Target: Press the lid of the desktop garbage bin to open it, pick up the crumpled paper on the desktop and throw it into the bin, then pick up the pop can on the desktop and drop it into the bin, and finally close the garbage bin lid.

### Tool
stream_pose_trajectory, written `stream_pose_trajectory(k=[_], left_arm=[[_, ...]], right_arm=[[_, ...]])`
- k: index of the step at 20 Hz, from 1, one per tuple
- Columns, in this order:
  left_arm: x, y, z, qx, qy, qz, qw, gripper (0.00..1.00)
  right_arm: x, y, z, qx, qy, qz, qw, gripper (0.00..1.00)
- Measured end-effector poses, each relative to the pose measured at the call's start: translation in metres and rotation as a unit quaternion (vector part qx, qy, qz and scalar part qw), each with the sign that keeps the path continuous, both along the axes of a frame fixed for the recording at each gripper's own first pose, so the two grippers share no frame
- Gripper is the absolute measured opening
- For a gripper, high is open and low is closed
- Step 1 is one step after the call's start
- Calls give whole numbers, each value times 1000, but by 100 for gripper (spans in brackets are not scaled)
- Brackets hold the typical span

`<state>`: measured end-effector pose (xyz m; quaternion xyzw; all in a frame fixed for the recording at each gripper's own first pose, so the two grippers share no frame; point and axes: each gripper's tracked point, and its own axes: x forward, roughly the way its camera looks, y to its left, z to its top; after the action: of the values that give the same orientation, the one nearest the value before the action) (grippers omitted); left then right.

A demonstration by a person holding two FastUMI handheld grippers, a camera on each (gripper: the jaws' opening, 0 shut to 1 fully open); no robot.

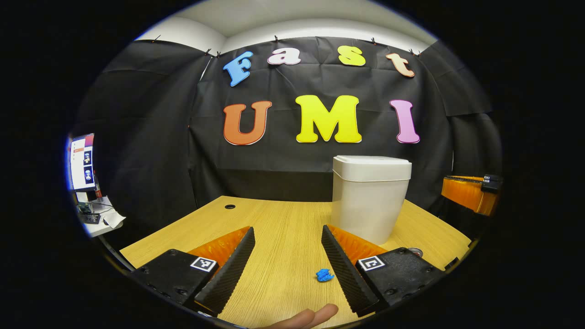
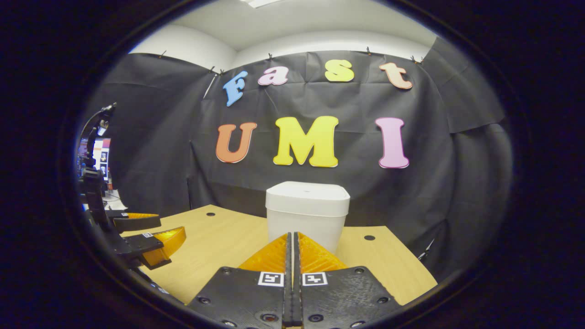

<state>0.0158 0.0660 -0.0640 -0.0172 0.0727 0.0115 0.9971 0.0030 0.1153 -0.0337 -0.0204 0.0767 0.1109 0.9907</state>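
The white desktop bin (image 1: 370, 205) stands on the wooden desk (image 1: 279, 219) with its lid (image 1: 372, 167) down, to the right of my left gripper (image 1: 288, 234). That gripper hangs low over the desk, open, with nothing between its fingers. A small blue crumpled scrap (image 1: 324, 275) lies on the desk by its right finger. In the right gripper view the bin (image 2: 307, 219) is straight ahead, just beyond my right gripper (image 2: 292, 235), whose fingers are shut together on nothing. The left gripper (image 2: 151, 237) shows open at the left of that view.
A person's fingertip (image 1: 311, 317) pokes in at the desk's near edge. A small metal ring (image 1: 415, 250) peeks out behind the left gripper's right finger block. Cable holes (image 2: 369, 237) mark the desk corners. A side table with a screen (image 1: 82, 162) stands far left.
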Motion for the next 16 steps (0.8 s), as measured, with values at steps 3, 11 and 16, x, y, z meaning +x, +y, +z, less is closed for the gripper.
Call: stream_pose_trajectory(k=[3, 11, 16], left_arm=[[-1, 1, 3, 3, -4, -2, 1000, 96], [1, 0, 1, 0, -2, -6, 1000, 96], [3, 6, 1, -2, -3, -2, 1000, 96]], right_arm=[[13, 2, 22, 1, -11, 4, 1000, 0], [105, 21, 100, 25, -33, 20, 999, 0], [179, 39, 94, -7, -22, -5, 1000, 0]])
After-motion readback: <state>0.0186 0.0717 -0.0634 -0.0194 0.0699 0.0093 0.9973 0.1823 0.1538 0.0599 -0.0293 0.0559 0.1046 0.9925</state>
